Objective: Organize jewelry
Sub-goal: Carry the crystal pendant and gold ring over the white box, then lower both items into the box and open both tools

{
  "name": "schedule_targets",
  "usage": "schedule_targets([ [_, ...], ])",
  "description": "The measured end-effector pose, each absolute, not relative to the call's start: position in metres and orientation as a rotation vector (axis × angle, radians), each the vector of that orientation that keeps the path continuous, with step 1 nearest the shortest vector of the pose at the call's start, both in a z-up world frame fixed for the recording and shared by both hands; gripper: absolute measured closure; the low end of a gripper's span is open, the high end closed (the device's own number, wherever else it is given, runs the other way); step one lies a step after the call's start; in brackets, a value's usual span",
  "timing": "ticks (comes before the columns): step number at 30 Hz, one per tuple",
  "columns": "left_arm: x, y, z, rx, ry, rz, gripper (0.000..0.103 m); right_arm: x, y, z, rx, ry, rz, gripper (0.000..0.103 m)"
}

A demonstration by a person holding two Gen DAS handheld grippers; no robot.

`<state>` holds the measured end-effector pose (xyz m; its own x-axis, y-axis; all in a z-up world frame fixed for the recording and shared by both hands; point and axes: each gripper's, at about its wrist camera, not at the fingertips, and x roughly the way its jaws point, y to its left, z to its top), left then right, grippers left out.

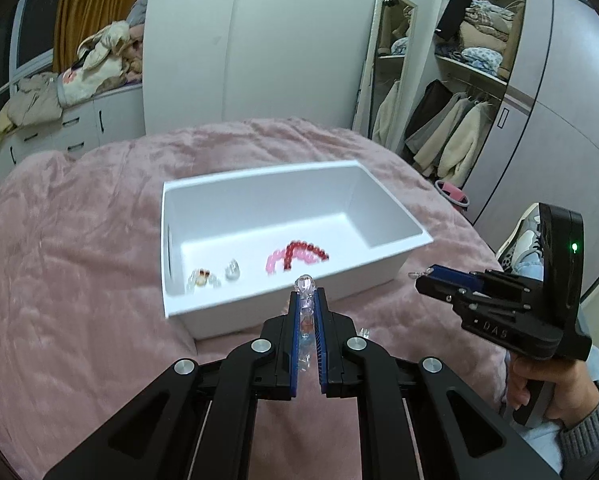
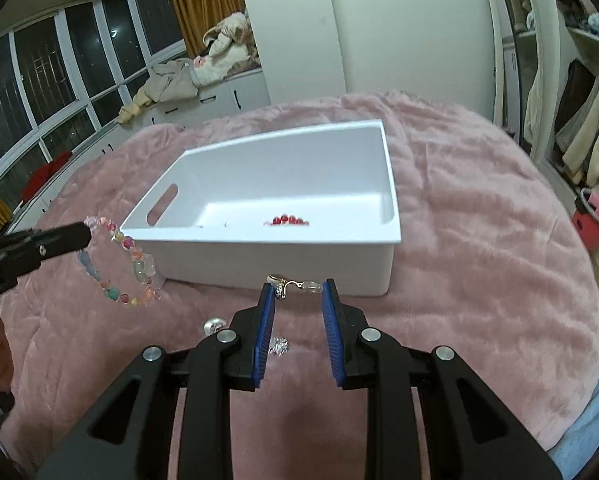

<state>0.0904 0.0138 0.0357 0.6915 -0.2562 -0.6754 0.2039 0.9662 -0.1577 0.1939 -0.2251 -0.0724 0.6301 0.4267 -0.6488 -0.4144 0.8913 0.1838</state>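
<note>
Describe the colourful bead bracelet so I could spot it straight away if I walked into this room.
Find the white bin on the pink blanket. Just off its near corner on the handle-slot side, the left claw holds a hanging bracelet. It is a loop of mixed pastel and clear beads in the air, unlike the red beads lying inside the bin.

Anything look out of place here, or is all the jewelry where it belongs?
Mostly tidy: bracelets lie in the white box. But two small silvery pieces still sit loose on the pink blanket, outside the box. The left tool holds a bead bracelet; the right tool holds a ring.
</note>
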Motion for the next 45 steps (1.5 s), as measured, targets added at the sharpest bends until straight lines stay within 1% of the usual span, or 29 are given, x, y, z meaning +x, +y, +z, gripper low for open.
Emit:
schedule_targets([
  [4,0.098,0.009,0.048,-0.051,0.737,-0.269,0.091,0.194,-0.227,-0.063,0.026,0.694,0.471,0.078],
  [10,0.108,0.003,0.063,-0.032,0.696,-0.273,0.091,0.205,-0.231,-0.057,0.046,0.664,0.456,0.078],
  [21,0.140,0.005,0.059,-0.013,0.681,-0.221,0.091,0.228,-0.221,-0.059,0.043,0.650,0.443,0.078],
  [28,0.164,0.016,0.042,-0.017,0.717,-0.183,0.091,0.241,-0.206,-0.061,0.008,0.652,0.452,0.078],
  [45,0.215,0.039,-0.034,-0.014,0.872,-0.056,0.091,0.293,-0.165,-0.072,-0.075,0.694,0.507,0.078],
])
